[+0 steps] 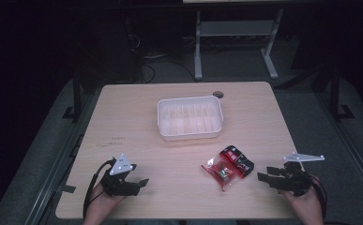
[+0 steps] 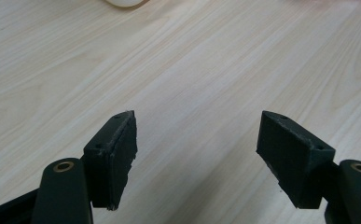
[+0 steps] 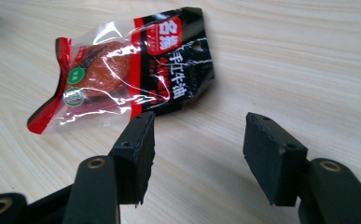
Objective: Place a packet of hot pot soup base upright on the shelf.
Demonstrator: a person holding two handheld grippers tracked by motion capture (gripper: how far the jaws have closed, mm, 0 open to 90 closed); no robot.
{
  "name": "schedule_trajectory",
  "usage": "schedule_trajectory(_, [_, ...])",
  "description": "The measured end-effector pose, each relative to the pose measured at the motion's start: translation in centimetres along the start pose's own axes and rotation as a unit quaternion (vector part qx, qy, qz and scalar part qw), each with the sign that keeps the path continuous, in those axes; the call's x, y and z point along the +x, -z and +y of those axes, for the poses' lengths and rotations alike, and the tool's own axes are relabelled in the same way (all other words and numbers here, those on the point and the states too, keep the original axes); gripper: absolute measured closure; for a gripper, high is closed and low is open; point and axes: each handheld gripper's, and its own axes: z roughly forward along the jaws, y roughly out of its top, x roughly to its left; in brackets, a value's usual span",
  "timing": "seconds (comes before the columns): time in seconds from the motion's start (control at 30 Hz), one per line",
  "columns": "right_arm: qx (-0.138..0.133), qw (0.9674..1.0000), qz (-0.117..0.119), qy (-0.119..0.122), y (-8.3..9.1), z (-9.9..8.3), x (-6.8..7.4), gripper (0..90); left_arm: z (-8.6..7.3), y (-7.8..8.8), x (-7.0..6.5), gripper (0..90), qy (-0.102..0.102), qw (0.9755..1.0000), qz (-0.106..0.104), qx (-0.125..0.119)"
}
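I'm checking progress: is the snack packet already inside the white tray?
No, the snack packet lies on the bare table in front of the white tray, which is empty.

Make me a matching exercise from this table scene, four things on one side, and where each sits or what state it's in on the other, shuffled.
Things:
1. white tray
2. snack packet
3. left claw
4. right claw

Places or states:
A. open, low over bare wood near the table's left front
B. empty, at the middle of the table
C. open, aimed at the packet from its right
D. flat on the wood between the tray and the right claw

Pairs: 1-B, 2-D, 3-A, 4-C
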Motion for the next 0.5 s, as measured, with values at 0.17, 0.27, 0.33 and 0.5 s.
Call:
schedule_trajectory(0.17, [-0.006,1.0000,0.001,0.005,0.2,0.2,0.2,41.8,0.7,-0.2,-0.8,27.7,-0.002,0.9999,-0.007,-0.007])
schedule_trajectory(0.27, [-0.007,0.9999,-0.004,0.012,0.3,0.3,0.4,41.3,1.2,-0.5,-1.3,25.7,-0.012,0.9997,-0.018,-0.008])
schedule_trajectory(0.33, [-0.006,0.9999,-0.004,0.015,0.3,0.5,0.4,40.7,1.7,-0.8,-1.6,24.6,-0.016,0.9995,-0.026,-0.010])
schedule_trajectory(0.5, [-0.010,0.9999,-0.001,0.009,0.5,1.2,0.4,38.4,3.1,-1.4,-2.7,24.5,-0.035,0.9987,-0.035,-0.009])
